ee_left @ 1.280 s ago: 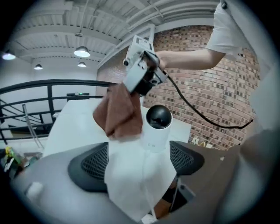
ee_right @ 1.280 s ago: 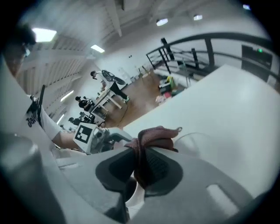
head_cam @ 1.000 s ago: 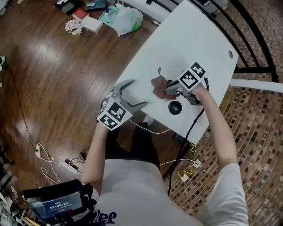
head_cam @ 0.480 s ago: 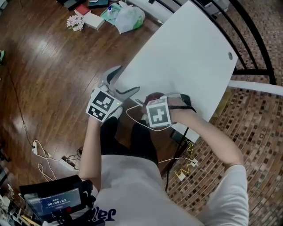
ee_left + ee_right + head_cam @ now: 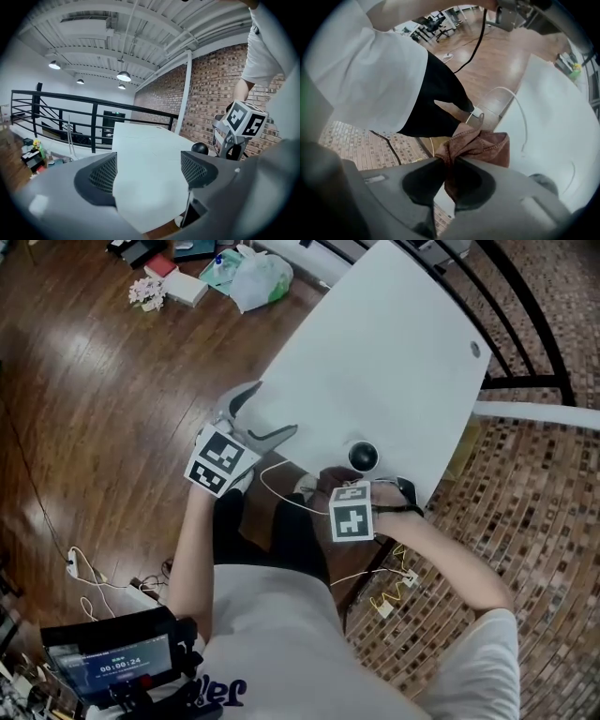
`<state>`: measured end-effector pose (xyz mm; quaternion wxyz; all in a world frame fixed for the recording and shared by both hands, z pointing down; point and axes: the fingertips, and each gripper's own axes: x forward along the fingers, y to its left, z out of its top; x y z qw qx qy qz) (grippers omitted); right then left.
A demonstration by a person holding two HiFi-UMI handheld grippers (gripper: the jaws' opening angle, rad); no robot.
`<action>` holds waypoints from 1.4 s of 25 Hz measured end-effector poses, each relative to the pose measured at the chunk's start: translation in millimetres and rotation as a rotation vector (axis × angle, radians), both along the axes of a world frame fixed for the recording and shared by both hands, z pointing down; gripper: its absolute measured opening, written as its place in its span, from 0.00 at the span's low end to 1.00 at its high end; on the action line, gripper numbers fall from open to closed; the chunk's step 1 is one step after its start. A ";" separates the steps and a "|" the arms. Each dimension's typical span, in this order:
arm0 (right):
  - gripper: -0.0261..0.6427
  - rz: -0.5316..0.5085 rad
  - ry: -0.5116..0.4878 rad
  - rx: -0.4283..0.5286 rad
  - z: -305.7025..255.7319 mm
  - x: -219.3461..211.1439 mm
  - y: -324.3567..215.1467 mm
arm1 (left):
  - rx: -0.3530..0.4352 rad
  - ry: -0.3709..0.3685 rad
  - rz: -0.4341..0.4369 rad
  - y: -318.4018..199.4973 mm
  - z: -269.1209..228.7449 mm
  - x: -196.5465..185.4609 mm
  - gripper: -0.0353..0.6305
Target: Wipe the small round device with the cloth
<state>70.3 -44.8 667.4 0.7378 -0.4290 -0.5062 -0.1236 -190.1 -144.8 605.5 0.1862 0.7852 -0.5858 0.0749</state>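
The small black round device (image 5: 364, 457) sat on the white table (image 5: 394, 352), close to the edge nearest the person. The right gripper (image 5: 330, 486) was just beside it, at that same edge. Its two jaws were squeezed tight on a brown cloth (image 5: 480, 146), and the cloth stuck out from between them in a bunch. It pointed toward the person's legs and the table edge, not at the device. A thin white cable (image 5: 281, 495) lay in a loop by the table edge near the cloth. The left gripper (image 5: 277, 409) was over the other corner of that side, well apart from the device. Its jaws were spread wide, with only the bare tabletop showing between them. In the left gripper view the device (image 5: 200, 148) showed past the right-hand jaw. The wood floor (image 5: 103, 381) lay below.
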 end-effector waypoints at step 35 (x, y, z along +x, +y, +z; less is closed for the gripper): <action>0.09 0.273 -0.010 -0.019 -25.5 -88.6 -43.7 | 0.033 0.024 -0.054 19.1 -21.0 -8.3 0.73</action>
